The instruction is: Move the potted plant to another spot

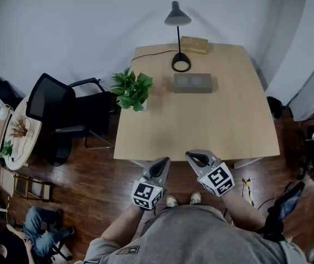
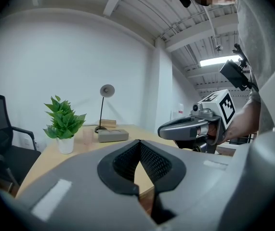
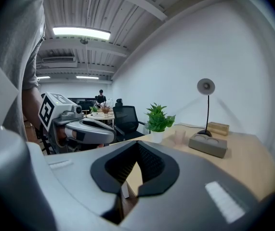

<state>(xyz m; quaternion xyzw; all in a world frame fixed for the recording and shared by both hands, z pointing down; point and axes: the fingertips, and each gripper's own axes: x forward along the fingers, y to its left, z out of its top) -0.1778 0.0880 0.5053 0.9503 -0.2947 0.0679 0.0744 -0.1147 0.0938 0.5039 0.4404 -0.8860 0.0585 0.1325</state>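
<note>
Both clenched shut and gripping nothing, the grey left tool (image 1: pixel 164 160) and grey right tool (image 1: pixel 192 155) are hovering over the near edge of the pale wooden bench (image 1: pixel 211 128), the green leafy potted plant in a white pot (image 1: pixel 132 91) is sitting at the bench's left edge, well apart from them

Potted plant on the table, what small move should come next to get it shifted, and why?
Probably carry the left gripper forward toward the potted plant. Both it and the right gripper are shut, empty, at the table's near edge; the plant stands untouched at the far left edge.
</note>
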